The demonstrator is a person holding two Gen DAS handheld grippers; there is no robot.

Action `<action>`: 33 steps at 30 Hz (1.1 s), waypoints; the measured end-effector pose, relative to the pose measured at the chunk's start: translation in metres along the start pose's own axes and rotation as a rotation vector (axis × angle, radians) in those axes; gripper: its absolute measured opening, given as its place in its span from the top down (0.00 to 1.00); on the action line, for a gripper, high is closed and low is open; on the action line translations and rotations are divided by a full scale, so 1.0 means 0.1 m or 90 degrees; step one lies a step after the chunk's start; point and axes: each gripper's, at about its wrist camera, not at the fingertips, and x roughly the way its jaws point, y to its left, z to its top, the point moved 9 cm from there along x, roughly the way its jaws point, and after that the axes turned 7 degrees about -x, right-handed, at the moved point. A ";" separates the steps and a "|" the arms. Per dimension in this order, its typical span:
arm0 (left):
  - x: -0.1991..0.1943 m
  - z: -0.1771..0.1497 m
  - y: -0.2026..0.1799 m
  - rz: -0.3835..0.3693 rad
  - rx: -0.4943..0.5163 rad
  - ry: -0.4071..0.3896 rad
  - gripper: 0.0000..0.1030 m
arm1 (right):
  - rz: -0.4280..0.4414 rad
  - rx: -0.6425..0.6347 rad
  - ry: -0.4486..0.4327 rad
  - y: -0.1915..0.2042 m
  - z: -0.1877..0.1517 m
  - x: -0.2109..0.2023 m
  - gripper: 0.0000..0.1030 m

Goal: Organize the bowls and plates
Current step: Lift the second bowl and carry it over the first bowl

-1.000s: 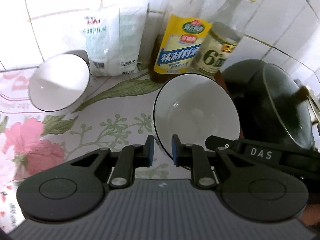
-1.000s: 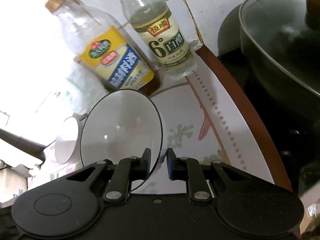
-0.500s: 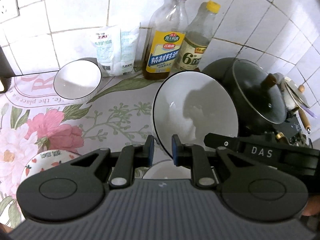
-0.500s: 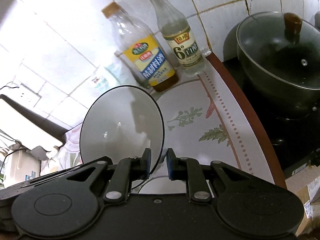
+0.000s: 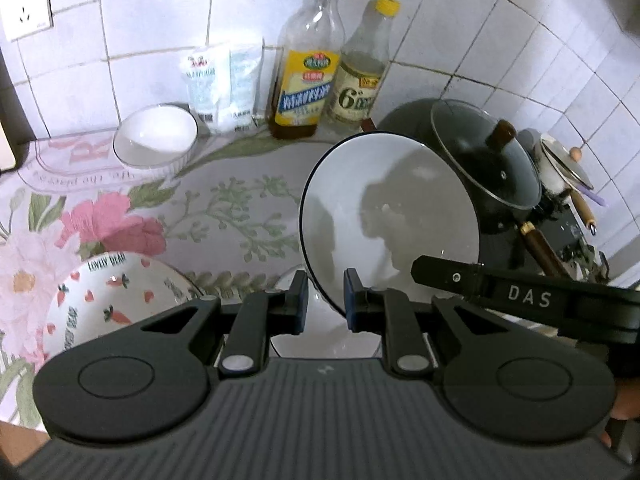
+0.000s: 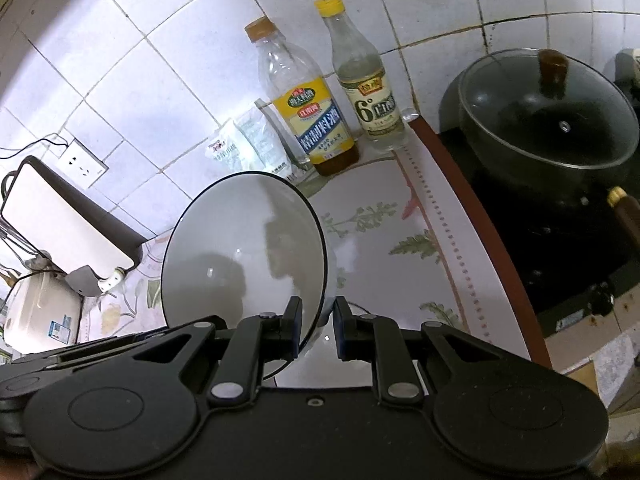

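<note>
A white bowl with a thin black rim [image 5: 390, 216] [image 6: 244, 248] hangs tilted above the flowered counter, held from both sides. My left gripper [image 5: 326, 300] is shut on its near-left rim. My right gripper [image 6: 318, 320] is shut on the opposite rim; its black arm [image 5: 520, 296] crosses the left wrist view. Part of a white dish [image 5: 320, 340] [image 6: 328, 364] shows just below the held bowl, mostly hidden by the grippers. A bowl printed with carrots [image 5: 108, 304] sits at the near left. A small white bowl [image 5: 156, 134] rests by the wall.
Two bottles [image 5: 308, 68] [image 6: 370, 80] and a white packet [image 5: 224, 84] stand against the tiled wall. A black lidded pot [image 5: 480, 160] [image 6: 548, 112] sits on the stove at the right. A white appliance [image 6: 64, 216] and a socket [image 5: 26, 2] are at the left.
Both grippers have risen and drawn back from the wall with the bowl between them. The bottles look smaller, and the carrot bowl and stove have come into view.
</note>
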 end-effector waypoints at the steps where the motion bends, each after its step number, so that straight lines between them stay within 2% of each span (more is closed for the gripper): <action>1: 0.00 -0.04 0.00 -0.002 0.002 0.003 0.84 | -0.003 0.001 0.000 -0.01 -0.04 -0.02 0.80; 16: 0.18 -0.48 -0.01 0.012 0.020 0.050 0.84 | -0.021 0.015 0.025 -0.15 -0.50 0.03 0.80; 33: 0.62 -0.63 0.21 0.030 -0.025 0.089 0.84 | -0.061 -0.020 0.026 -0.17 -0.60 0.35 0.80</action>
